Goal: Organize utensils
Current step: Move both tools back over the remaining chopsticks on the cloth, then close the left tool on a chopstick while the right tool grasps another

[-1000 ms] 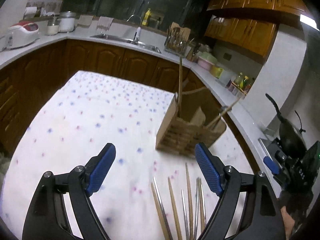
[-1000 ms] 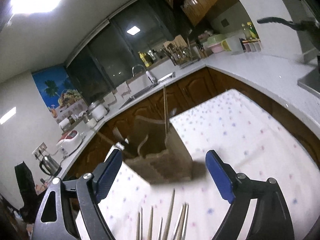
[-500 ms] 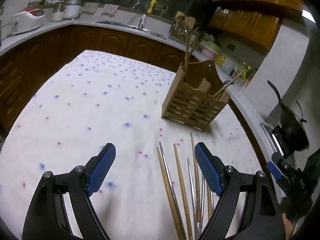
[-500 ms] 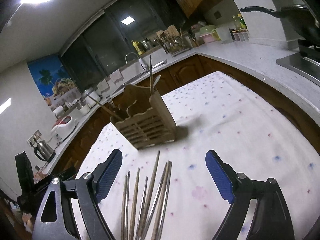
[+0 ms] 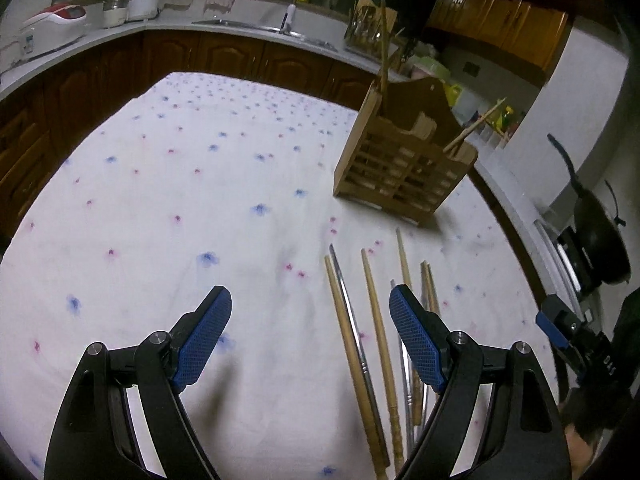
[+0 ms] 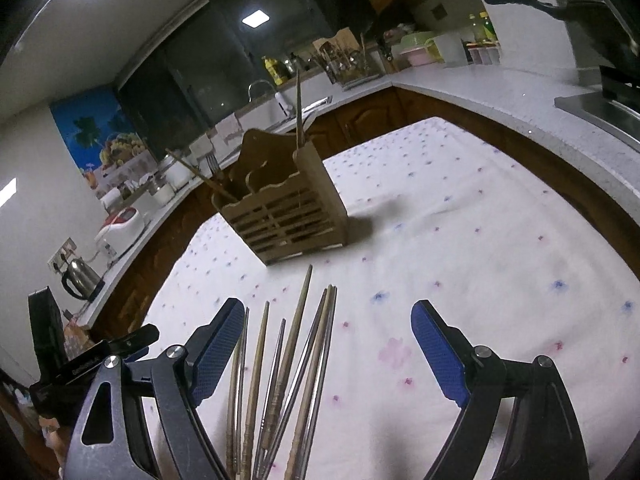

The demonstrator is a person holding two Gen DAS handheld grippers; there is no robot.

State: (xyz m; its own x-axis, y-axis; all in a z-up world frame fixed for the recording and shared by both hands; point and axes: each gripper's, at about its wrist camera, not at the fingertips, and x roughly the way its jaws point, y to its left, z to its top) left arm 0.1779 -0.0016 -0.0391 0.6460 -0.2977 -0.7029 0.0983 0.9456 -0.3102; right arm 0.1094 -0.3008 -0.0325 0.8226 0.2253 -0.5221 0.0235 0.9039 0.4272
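The left tool (image 5: pixel 310 320) hangs released, jaws wide, holding nothing; the chopsticks (image 5: pixel 376 340) lie on the worktop (image 5: pixel 160 200) at lower right of its frame, by its right pad. The right tool (image 6: pixel 328 336) is equally spread and empty, chopsticks (image 6: pixel 288 360) at lower centre-left. The wooden holder (image 5: pixel 404 168) stands beyond, upper right.

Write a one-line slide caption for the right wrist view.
Right gripper, jaws open and empty, above loose chopsticks on the floral tablecloth, wooden utensil holder beyond.
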